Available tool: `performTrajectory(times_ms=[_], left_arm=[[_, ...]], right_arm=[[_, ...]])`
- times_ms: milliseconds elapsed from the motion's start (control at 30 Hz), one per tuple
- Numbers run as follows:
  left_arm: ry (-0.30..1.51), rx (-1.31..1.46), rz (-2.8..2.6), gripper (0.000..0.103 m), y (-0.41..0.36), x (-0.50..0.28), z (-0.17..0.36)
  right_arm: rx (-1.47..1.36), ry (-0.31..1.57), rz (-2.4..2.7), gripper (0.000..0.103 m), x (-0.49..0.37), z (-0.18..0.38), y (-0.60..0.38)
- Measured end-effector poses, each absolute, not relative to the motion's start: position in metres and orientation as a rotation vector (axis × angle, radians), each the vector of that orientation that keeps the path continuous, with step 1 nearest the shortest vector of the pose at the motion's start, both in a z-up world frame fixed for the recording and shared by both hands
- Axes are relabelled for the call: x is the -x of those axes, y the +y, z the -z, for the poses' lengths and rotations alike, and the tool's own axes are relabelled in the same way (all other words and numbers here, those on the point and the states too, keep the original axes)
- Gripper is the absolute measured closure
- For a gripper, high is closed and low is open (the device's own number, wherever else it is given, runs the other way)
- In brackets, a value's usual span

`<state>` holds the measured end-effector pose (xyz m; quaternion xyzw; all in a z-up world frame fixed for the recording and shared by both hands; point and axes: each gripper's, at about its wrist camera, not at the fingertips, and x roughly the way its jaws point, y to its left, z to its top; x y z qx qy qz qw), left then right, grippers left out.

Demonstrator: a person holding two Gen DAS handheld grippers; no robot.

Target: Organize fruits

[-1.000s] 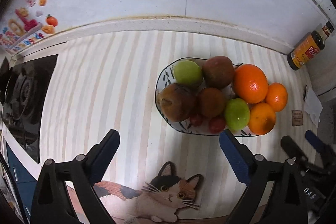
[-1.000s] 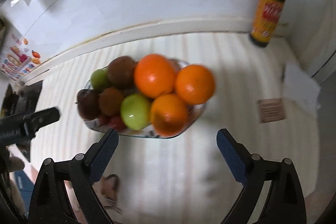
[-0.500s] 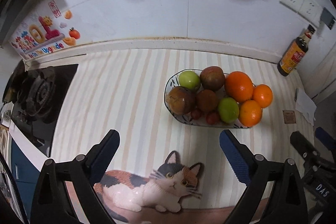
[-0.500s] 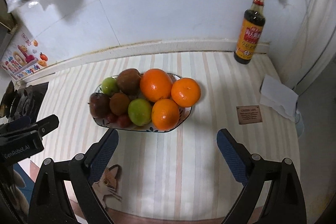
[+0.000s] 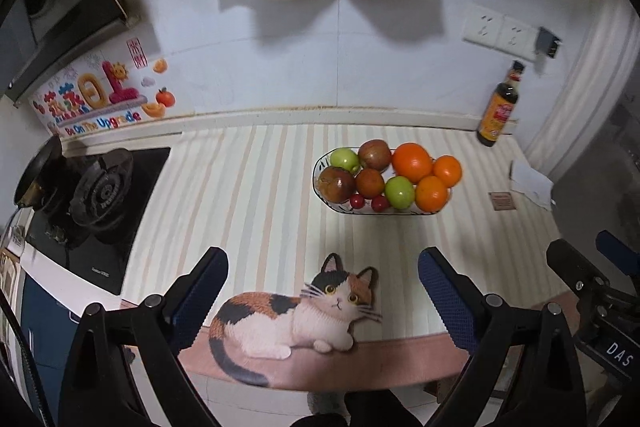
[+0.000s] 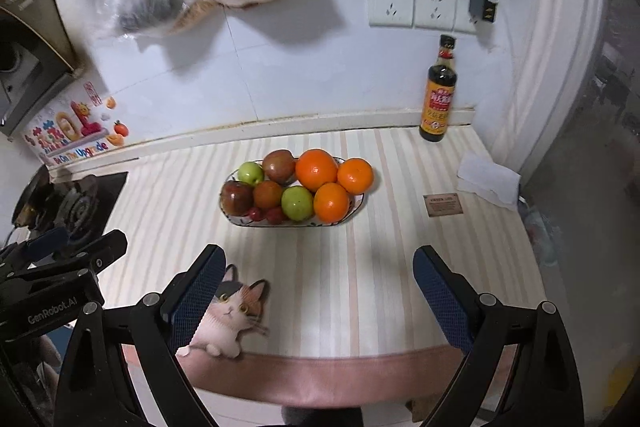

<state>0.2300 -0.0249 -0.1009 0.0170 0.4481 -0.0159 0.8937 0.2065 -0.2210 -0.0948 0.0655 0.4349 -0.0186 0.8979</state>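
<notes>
All the fruits (image 6: pixel 298 187) sit piled in the oval dish (image 6: pixel 358 205) at mid-frame on the striped bench (image 6: pixel 320 267); none lies loose, so the sorting looks finished. The left gripper (image 5: pixel 322 291) and right gripper (image 6: pixel 318 287) hang at the lower edge, jaws apart and empty.

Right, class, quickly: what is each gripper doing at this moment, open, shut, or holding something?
Left gripper: open, fingers spread wide, holding nothing.
Right gripper: open, fingers spread wide, holding nothing.
</notes>
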Motion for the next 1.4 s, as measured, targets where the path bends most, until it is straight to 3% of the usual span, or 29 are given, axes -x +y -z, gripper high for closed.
performTrajectory(times_ms=[633,1233,1400], left_arm=[[0.814,-0.031,0.031,0.005,-0.025,-0.124,0.047],[0.827,-0.015,-0.02,0.005,-0.039,-0.134,0.049],[0.857,-0.024,-0.028,0.0,-0.043,-0.162,0.061]], right_arm=[[-0.113,0.767,0.018,0.005,-0.082,0.011,-0.221],[-0.13,0.793,-0.025,0.005,-0.096,0.017,-0.242],[-0.124,0.806,-0.015,0.005,-0.124,0.029,-0.245]])
